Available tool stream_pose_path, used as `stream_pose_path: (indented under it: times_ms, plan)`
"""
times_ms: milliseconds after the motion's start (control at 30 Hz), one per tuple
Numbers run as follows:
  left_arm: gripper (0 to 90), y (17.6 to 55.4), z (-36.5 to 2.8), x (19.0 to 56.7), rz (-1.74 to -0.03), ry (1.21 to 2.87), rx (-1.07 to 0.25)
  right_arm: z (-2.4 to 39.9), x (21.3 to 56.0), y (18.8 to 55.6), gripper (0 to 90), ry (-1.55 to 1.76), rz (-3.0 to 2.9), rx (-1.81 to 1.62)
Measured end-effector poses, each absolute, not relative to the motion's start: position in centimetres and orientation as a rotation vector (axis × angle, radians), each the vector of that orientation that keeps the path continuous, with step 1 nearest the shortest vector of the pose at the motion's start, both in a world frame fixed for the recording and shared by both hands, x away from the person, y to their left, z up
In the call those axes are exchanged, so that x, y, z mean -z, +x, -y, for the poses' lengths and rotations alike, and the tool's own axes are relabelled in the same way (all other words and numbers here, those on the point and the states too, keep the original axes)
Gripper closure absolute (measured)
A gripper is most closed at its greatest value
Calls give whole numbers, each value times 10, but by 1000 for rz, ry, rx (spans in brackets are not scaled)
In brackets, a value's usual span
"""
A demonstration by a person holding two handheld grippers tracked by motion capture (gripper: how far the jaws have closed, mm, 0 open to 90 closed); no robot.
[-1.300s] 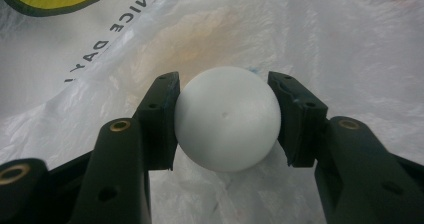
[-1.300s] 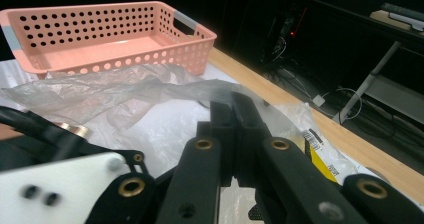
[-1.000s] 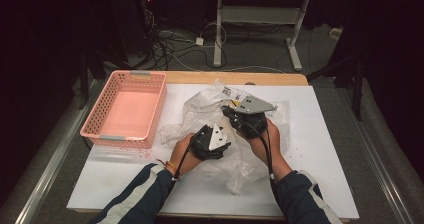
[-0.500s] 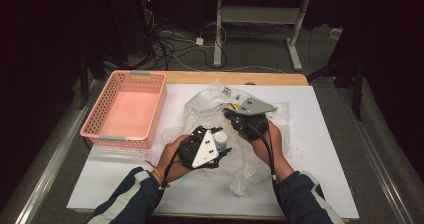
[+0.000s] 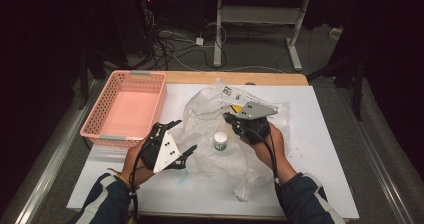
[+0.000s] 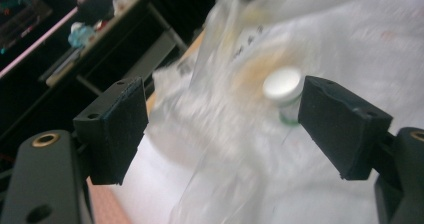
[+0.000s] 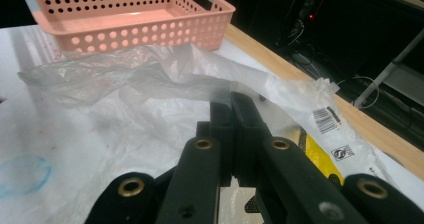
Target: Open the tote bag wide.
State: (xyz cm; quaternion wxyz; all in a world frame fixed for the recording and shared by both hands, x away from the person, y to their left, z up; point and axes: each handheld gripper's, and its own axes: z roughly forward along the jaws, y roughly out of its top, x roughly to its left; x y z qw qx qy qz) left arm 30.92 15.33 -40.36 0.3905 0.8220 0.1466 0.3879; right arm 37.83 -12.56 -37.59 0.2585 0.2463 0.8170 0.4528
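The left hand-held gripper, jaws just opened wide and empty, hovers above bare white surface. Beyond, a white-capped bottle stands inside the clear plastic bag, whose film the right hand-held gripper pinches. Farther left sits a pink basket.

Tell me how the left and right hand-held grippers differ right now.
The left hand-held gripper has its jaws spread wide, just opened, with nothing between them; the right hand-held gripper is shut on the clear plastic bag. The left one sits off the bag's edge near the pink basket; the right one rests over the bag, beside the small white-capped bottle. Both are black, each with a grey plate on top.
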Motion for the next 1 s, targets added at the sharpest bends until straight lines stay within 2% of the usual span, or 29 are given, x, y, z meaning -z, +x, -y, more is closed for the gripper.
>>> stream_pose_path:
  times_ms: [267,367,400,533,600,833,1000]
  plan:
    - [201,323,-165,424,-501,2186,-880,136,376,365,884,639,-2268,-1244]
    - [248,328,-159,430,-527,2232,-853,137,377,363,883,639,-2277,-1249]
    - [293,329,-159,431,-527,2242,-838,137,378,363,870,633,-2281,-1249]
    - [469,334,-153,439,-523,2307,-799,136,379,362,798,634,-2285,-1258]
    - [505,337,-152,442,-533,2331,-787,137,378,362,744,636,-2279,-1264]
    - [517,341,-153,447,-564,2322,-759,150,373,349,523,658,-2232,-1314]
    - [516,343,-153,447,-566,2329,-753,161,371,333,471,658,-2209,-1320]
